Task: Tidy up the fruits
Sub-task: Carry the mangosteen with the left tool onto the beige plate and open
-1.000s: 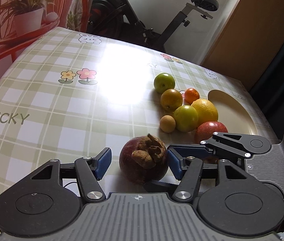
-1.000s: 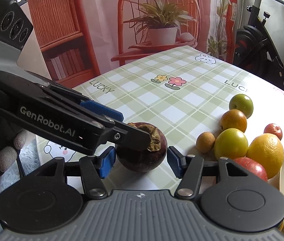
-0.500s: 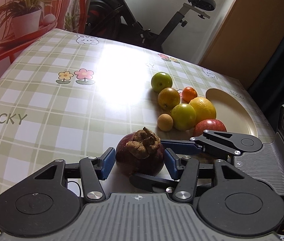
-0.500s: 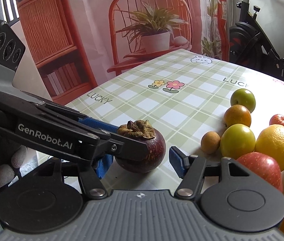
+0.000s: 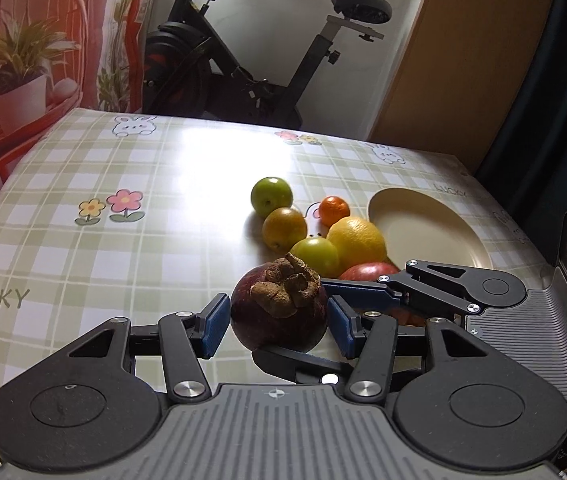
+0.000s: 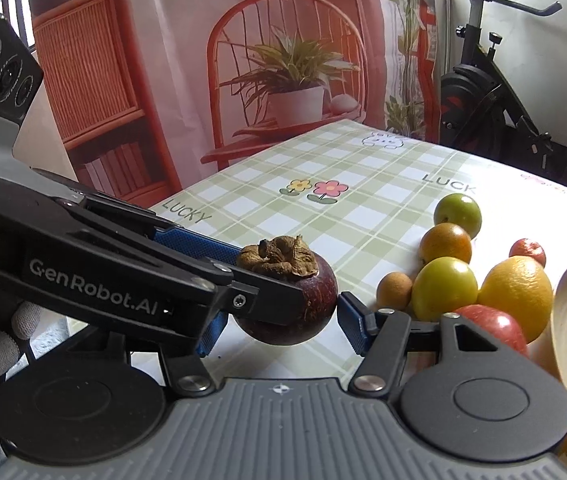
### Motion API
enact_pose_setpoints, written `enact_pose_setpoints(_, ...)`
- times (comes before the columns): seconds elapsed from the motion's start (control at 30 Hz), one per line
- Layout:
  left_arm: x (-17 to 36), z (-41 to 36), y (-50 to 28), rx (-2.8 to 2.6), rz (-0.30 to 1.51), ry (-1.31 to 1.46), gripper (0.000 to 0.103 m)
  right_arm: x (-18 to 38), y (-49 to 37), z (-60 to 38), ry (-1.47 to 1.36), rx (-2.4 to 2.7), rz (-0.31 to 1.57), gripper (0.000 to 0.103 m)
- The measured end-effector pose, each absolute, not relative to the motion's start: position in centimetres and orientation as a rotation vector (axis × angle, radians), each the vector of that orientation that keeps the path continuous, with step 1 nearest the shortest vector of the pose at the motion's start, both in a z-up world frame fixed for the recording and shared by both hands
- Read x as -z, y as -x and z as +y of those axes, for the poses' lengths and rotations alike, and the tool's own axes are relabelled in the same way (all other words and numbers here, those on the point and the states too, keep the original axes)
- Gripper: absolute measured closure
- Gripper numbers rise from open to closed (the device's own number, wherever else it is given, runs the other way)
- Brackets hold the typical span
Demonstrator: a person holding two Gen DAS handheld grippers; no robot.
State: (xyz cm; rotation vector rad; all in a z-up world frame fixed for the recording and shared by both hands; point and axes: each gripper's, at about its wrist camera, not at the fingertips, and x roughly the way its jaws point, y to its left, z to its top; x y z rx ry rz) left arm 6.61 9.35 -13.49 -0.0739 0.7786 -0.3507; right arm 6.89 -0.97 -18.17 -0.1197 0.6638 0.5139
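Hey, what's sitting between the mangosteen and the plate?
In the left wrist view, a red apple, a yellow citrus and a green fruit lie between the mangosteen and the plate.

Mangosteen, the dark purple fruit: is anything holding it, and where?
The left gripper pinches the mangosteen by its round sides, fingers below the brown cap.

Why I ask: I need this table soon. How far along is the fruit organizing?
Done: nothing yet; the plate is bare. In hand: the left gripper, whose jaws have just been closing, grips the mangosteen, and the right gripper straddles it. Left: the other fruits lie on the tablecloth beside the plate.
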Motion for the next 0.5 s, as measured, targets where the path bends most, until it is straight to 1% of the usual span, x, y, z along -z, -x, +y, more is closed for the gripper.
enact_pose_setpoints(0.33, 10.8, 0.9, -8.5, 0.445, 0.730, -0.077, 0.047, 14.6, -5.3, -6.5, 0.097, -0.388, 0.569, 0.041)
enact_pose_setpoints(0.5, 10.7, -3.3, -10.6, 0.490, 0.734, -0.139, 0.046, 13.3, -5.2, -10.1, 0.071, -0.325, 0.534, 0.041)
